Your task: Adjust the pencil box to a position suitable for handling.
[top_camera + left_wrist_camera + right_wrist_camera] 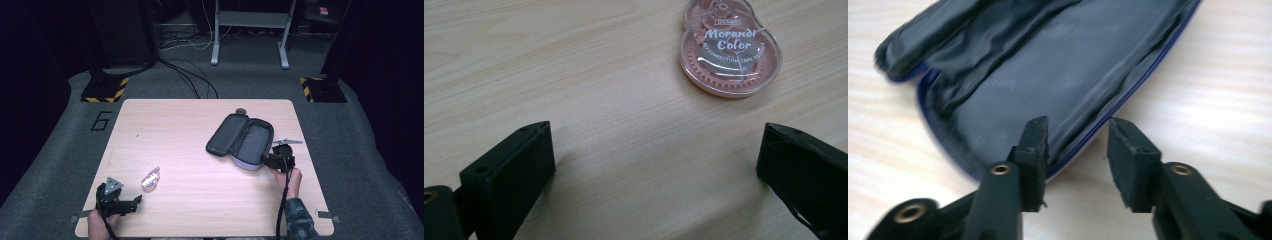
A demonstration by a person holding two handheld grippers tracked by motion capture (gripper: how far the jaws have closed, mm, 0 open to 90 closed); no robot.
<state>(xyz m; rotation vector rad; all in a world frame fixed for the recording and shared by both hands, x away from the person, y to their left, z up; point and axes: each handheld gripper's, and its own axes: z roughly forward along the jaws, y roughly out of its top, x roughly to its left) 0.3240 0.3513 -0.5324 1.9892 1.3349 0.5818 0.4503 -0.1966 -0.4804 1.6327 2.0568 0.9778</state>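
Both grippers rest low over the wooden table (200, 200), one at each near corner. At the near left, the left gripper (131, 202) has its jaws spread wide with nothing between them; in the left gripper view only bare wood lies between the two black jaws. At the near right, the right gripper (274, 159) has its jaws partly apart. In the right gripper view the near edge of the pencil case (1048, 85) lies in the gap between them, one jaw over the lining and the other over the table, and the pads do not press on it.

Just beyond the left gripper, a little to the right, lies a correction tape (729, 50). It is flat on the table, with a clear shell, a pinkish wheel inside and the words "Morandi Color" on top. It does not touch the jaws.

The pencil case lies on the right half of the table, zipped open, with both halves spread out flat. Its lining is dark and wrinkled, its outer edge is blue-grey, and I see nothing inside it. At its far end a small dark round thing (241, 111) touches it; what it is I cannot tell.

Beyond the table there is grey carpet (250, 80) with black cables (190, 75), two stand bases marked with yellow and black stripes (105, 90), and the legs of a pale metal frame (250, 35).
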